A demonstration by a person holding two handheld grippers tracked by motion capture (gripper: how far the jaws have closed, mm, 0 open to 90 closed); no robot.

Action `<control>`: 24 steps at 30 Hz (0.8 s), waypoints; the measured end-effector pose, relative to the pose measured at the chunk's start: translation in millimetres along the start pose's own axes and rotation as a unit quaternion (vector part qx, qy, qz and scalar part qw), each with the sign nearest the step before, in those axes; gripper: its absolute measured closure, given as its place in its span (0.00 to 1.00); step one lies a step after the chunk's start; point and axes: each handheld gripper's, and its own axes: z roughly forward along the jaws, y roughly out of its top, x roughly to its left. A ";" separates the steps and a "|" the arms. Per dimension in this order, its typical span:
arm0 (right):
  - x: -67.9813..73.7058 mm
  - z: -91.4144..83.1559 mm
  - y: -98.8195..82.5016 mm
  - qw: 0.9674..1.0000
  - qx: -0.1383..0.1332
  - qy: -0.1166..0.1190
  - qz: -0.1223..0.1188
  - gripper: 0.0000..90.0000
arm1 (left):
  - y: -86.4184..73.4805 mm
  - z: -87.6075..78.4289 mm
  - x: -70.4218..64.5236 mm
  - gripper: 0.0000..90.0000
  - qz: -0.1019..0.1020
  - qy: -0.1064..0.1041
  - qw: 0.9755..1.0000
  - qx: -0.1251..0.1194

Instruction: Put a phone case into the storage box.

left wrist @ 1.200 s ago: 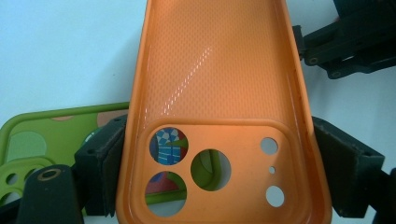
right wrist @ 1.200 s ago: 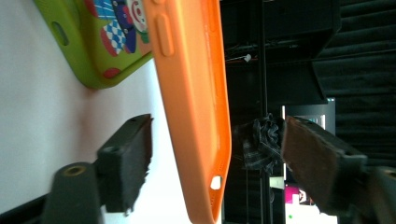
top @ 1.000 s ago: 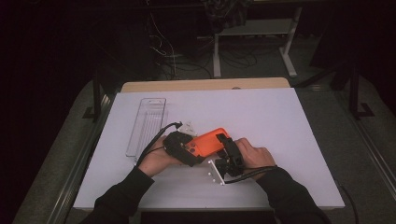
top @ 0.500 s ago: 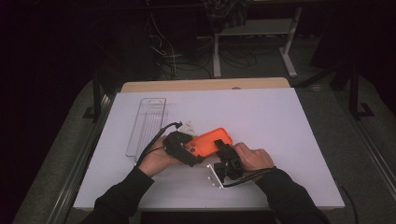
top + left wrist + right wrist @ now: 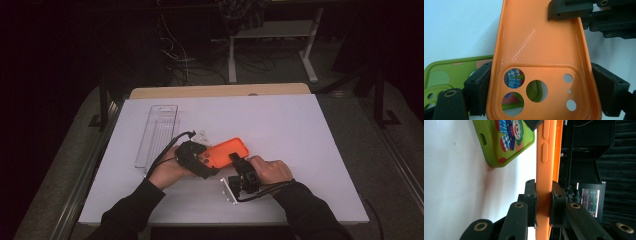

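An orange phone case (image 5: pixel 227 150) is held just above the white table between both hands. My left gripper (image 5: pixel 540 90) is shut on its camera-hole end, one pad on each long side. My right gripper (image 5: pixel 544 203) has just been closing and now pinches one side wall of the orange phone case (image 5: pixel 545 157) near the buttons, with both pads pressed on it. In the left gripper view the right gripper (image 5: pixel 584 12) sits at the case's far end. A green phone case (image 5: pixel 504 142) with a clown picture lies flat on the table under the orange one.
A clear plastic tray (image 5: pixel 157 132) lies at the left of the white table top (image 5: pixel 300 125). A small clear piece (image 5: pixel 202 136) rests near the left hand. Beyond the table are dark floor, cables and desk legs (image 5: pixel 232 60).
Both hands and the orange case stay where they were. The closing of the right jaws is too small to make out from above.
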 end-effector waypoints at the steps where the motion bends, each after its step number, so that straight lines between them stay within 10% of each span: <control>1: 0.3 0.0 0.2 1.000 0.002 -0.001 -0.002 0.86 | 0.2 -0.1 0.0 0.18 -0.001 0.000 1.000 0.000; 24: -2.1 -1.4 -6.4 1.000 0.016 -0.007 -0.005 0.87 | -0.6 -7.5 -1.0 0.01 0.020 -0.001 1.000 -0.021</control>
